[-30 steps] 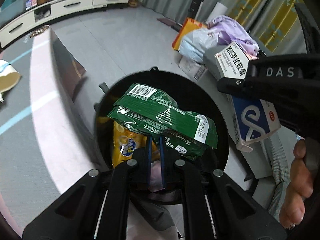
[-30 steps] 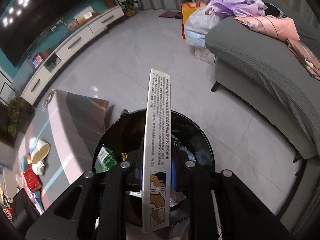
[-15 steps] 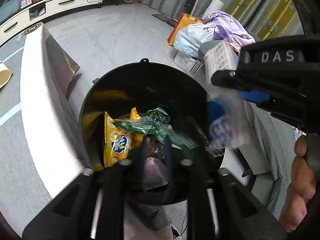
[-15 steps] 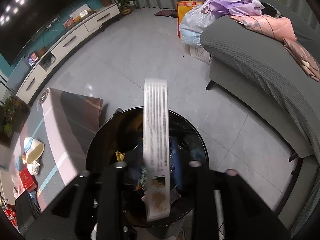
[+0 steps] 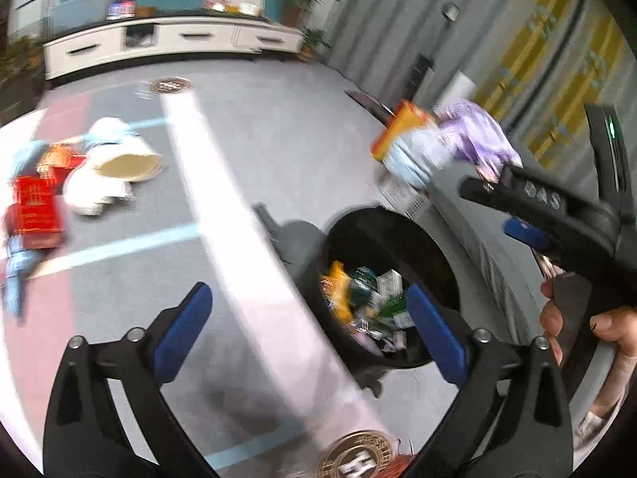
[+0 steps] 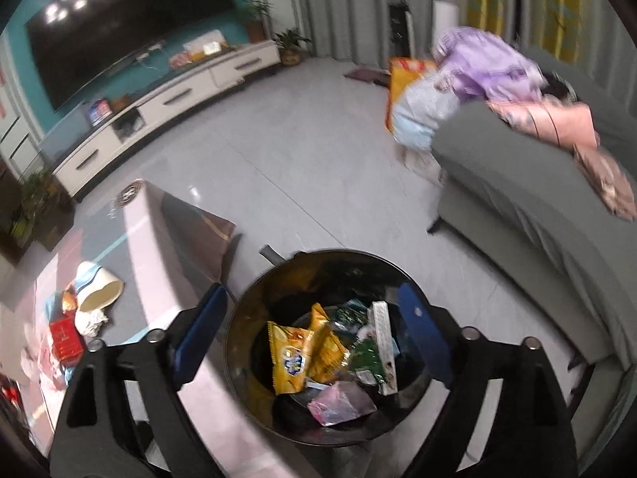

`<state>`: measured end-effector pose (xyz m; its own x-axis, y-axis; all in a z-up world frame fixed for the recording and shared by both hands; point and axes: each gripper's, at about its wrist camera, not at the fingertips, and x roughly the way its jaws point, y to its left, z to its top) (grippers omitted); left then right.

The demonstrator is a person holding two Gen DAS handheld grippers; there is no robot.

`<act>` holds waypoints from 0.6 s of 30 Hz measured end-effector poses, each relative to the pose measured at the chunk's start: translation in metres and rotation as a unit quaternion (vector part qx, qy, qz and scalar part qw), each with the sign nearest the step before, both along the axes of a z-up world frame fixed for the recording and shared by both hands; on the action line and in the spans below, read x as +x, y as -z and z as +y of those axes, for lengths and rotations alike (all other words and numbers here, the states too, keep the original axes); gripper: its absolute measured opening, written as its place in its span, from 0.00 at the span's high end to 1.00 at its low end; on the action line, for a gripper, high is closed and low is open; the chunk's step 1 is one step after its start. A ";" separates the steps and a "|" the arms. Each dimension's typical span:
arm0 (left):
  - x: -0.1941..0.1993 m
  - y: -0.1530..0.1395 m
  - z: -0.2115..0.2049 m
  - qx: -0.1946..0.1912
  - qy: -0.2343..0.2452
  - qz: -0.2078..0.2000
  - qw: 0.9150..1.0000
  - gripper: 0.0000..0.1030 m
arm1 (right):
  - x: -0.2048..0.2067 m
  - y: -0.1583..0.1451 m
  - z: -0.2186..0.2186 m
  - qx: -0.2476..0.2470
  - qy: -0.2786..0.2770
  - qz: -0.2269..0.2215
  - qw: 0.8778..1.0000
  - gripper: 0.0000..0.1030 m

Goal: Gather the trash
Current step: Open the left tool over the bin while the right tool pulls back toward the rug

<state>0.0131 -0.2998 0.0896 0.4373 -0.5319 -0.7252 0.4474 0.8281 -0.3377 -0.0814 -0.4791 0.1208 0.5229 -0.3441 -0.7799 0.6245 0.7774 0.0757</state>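
Left wrist view first, and it's pretty smeared. The left claw (image 5: 306,318) has its two blue pads spread wide with nothing between them. It hangs over the edge of the low worktop (image 5: 254,239), which has a pale stripe running across it. Just past that edge, down on the floor, sits the black trash bin (image 5: 438,247), with a jumble of wrappers (image 5: 358,298) inside. Further left on the worktop there's a tipped paper cup (image 5: 123,163) next to some crumpled white tissue (image 5: 91,195), and a red box (image 5: 34,211) just left of those. On the right edge you can see the right claw (image 5: 529,215) held in a hand (image 5: 597,334), above the far side of the bin; its fingers look spread, though it's too blurry to be sure from here.

Right wrist view is sharper. The right claw (image 6: 314,318) is wide apart and empty, directly above the trash bin (image 6: 254,302). Inside the bin: a yellow snack bag (image 6: 290,354), a green wrapper (image 6: 366,358), a long white box (image 6: 384,342) lying on its side against it, and a pink plastic bag (image 6: 342,402) nearest the camera. The paper cup (image 6: 99,290), tissue (image 6: 91,320) and red box (image 6: 65,338) are on the worktop (image 6: 159,247) to the left. A grey sofa (image 6: 537,207) stands to the right, well apart from the bin.
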 end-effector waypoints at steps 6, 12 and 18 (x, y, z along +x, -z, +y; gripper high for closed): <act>0.004 -0.027 0.092 -0.039 -0.109 -0.024 0.993 0.03 | 0.013 -0.017 0.046 -0.052 -0.053 -0.014 0.997 0.10; 0.000 -0.041 0.165 -0.021 -0.168 -0.050 0.984 0.03 | 0.028 -0.023 0.096 -0.081 -0.113 -0.029 0.990 0.09; -0.003 -0.029 0.248 0.000 -0.215 -0.042 0.976 0.03 | 0.048 -0.015 0.148 -0.091 -0.172 -0.041 0.980 0.09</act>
